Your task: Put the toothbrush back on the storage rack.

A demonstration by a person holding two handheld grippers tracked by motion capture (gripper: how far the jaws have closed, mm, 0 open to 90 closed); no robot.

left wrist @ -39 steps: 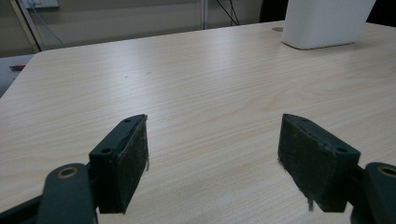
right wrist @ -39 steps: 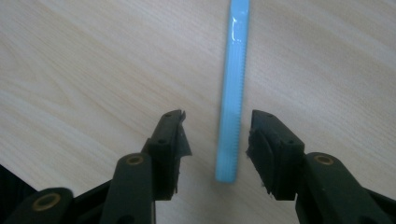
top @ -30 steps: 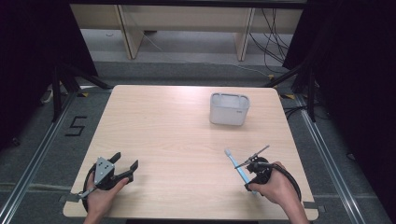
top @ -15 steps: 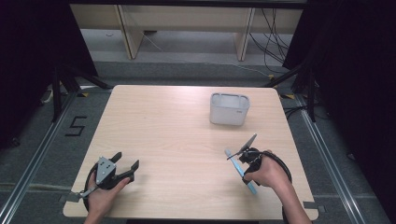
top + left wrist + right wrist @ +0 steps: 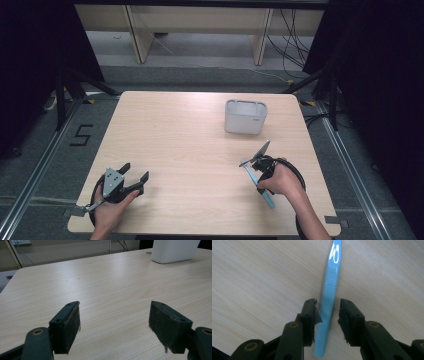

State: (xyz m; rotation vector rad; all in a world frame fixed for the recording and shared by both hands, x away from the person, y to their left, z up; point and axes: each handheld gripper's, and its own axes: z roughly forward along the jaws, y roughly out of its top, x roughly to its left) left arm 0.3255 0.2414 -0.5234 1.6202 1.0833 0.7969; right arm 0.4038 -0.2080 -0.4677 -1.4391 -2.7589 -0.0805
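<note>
A light blue plastic handle (image 5: pixel 331 290) lies flat on the wooden table (image 5: pixel 190 140), near its right front part (image 5: pixel 267 198). My right gripper (image 5: pixel 327 302) points down over it, and its jaws have just been closing. The handle lies between them; a narrow gap still shows beside one pad (image 5: pixel 344 317). In the high view the right gripper (image 5: pixel 260 174) sits under the person's hand. My left gripper (image 5: pixel 136 171) rests at the front left with its jaws wide and nothing between them (image 5: pixel 115 306).
A white plastic container (image 5: pixel 245 116) stands at the back right of the table, and its base (image 5: pixel 175 250) shows far off in the left gripper view. Black curtains and cables surround the table. Bare wood lies between the two hands.
The right hand has swung left and down onto the blue handle, and its jaws have narrowed around it. The left hand has not moved.
</note>
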